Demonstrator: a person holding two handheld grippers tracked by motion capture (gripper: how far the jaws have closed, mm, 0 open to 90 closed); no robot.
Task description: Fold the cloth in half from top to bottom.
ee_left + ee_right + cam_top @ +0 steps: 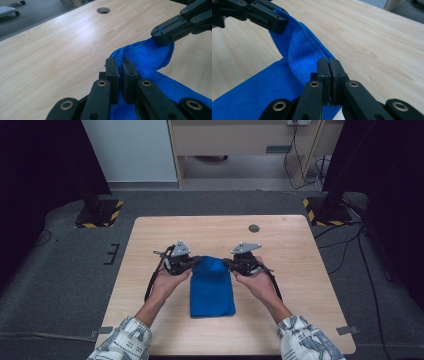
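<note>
Pinching the far edge of a blue microfibre cloth (212, 287), both grippers met near the centre of the high view; the left gripper (196, 262) was clamped on the cloth's upper left corner, the right gripper (227, 263) on its upper right corner; that edge was lifted and bunched between them, while the rest lay flat on the wooden table (295, 265), below a round cable hole (254, 228).

A light wooden table (300, 270) carries a round grommet hole (254, 228) toward one o'clock; striped stand bases (99, 213) flank its far corners.
</note>
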